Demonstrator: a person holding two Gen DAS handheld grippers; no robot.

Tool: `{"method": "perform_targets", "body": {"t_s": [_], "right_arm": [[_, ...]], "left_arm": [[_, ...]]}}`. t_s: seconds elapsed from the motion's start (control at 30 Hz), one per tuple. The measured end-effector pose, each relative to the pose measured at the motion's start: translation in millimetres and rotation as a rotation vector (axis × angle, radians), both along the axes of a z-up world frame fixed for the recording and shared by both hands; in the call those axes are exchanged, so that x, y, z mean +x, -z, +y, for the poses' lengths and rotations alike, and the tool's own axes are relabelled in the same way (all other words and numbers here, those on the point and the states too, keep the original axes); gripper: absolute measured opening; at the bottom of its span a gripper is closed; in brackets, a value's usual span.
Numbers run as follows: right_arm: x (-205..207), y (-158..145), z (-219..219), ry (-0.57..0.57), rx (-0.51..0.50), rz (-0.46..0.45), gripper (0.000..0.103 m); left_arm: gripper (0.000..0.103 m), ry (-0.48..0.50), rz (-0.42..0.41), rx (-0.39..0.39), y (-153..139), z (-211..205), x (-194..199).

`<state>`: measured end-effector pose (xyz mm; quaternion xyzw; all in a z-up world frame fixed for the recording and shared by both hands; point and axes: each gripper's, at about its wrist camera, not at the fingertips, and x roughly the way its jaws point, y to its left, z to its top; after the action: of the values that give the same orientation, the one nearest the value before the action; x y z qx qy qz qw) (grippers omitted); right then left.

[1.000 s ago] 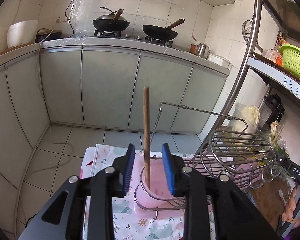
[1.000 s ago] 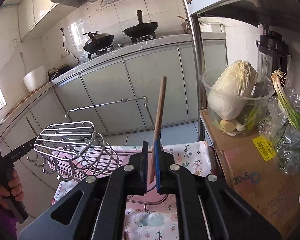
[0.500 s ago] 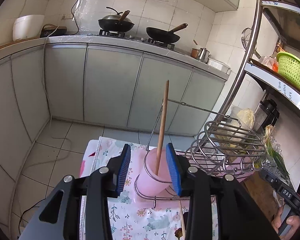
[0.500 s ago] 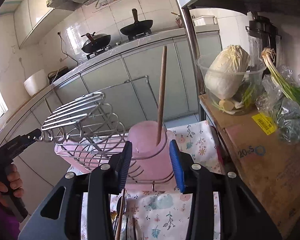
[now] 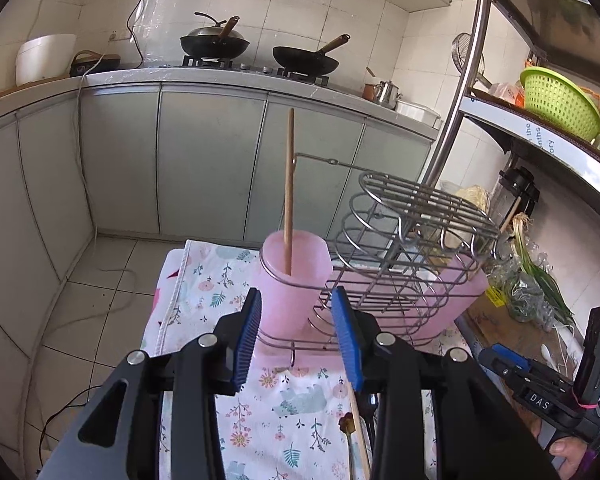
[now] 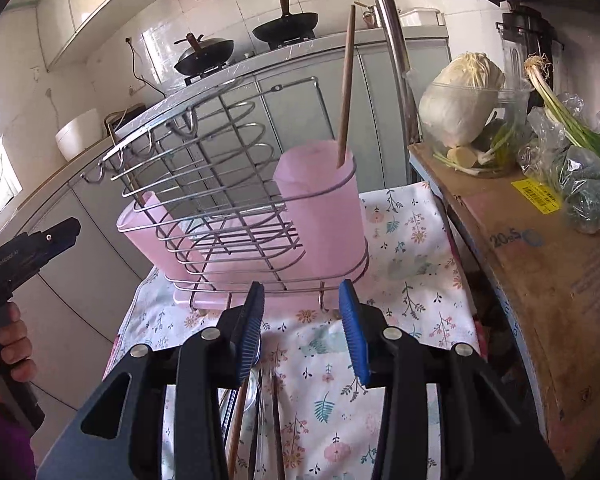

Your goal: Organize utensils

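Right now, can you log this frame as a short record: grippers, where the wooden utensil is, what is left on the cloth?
left gripper: open, nothing between the pads
right gripper: open, empty, jaws have just been opening
wooden utensil: standing handle-up in the pink cup
cup holder: wire rack on the floral cloth
remaining utensils: lying on the cloth below the right gripper, exact types unclear

Utensils [image 6: 256, 432] on the cloth run off the bottom edge, partly hidden behind the right hand-held gripper [image 6: 302, 328]
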<state>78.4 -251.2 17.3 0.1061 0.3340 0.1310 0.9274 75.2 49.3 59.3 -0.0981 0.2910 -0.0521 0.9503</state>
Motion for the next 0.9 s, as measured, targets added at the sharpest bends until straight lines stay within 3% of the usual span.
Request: {"method": "perform_targets", "body": {"t_s": [0.9], "right_arm": [[-19.6, 55.3, 12.3, -0.057, 0.014, 0.140, 0.039]], "left_arm": [[0.036, 0.124, 0.179, 0.040, 71.4, -44.4, -22.5]]}}
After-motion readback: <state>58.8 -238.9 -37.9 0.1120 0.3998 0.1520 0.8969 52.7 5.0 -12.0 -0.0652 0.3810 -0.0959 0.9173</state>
